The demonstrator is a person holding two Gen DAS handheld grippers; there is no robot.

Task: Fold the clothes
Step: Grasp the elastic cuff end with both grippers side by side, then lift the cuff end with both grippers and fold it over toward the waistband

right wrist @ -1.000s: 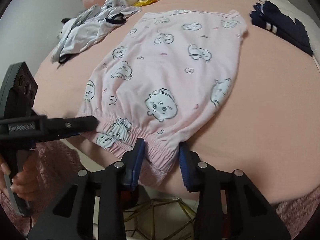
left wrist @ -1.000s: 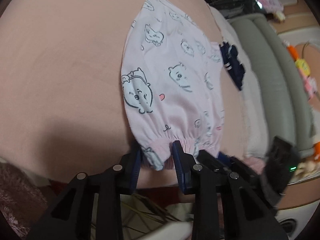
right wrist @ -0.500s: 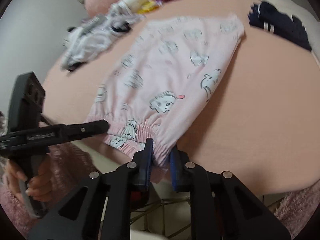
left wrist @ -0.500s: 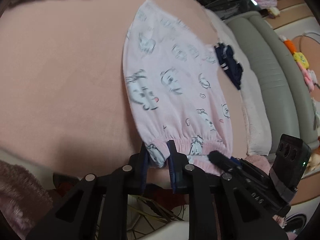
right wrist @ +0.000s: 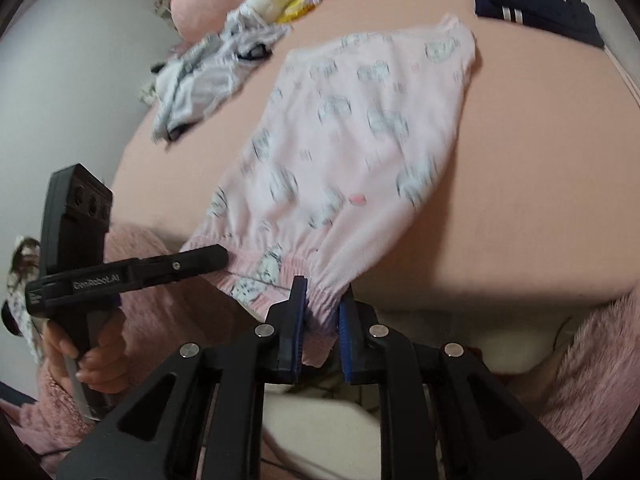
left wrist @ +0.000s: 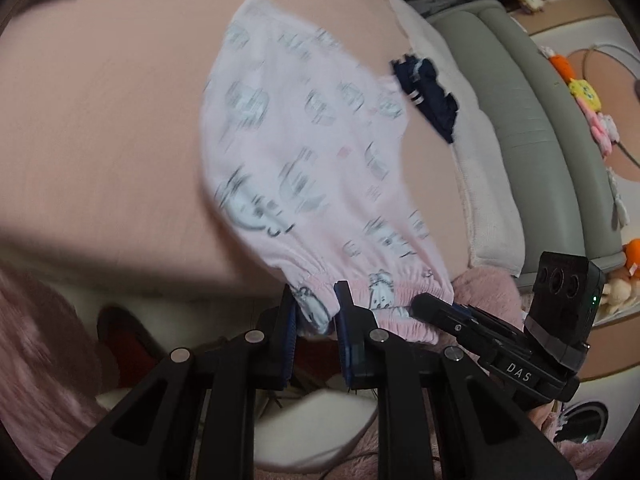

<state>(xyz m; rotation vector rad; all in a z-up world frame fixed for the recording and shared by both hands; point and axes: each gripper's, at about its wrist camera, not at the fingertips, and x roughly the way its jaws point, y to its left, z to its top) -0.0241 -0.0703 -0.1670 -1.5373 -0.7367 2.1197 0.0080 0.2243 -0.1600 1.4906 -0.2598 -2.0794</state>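
The pink shorts (left wrist: pixel 304 168) lie on the bed (left wrist: pixel 100 120) — long axis running away, elastic waistband nearest. The left gripper (left wrist: pixel 316 312) and the right gripper (right wrist: pixel 322 304) each have fingers clenched on that waistband.

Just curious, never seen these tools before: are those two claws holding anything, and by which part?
Yes. Both hold the pink printed garment by its gathered elastic band: the left claw and the right claw each pinch one end.
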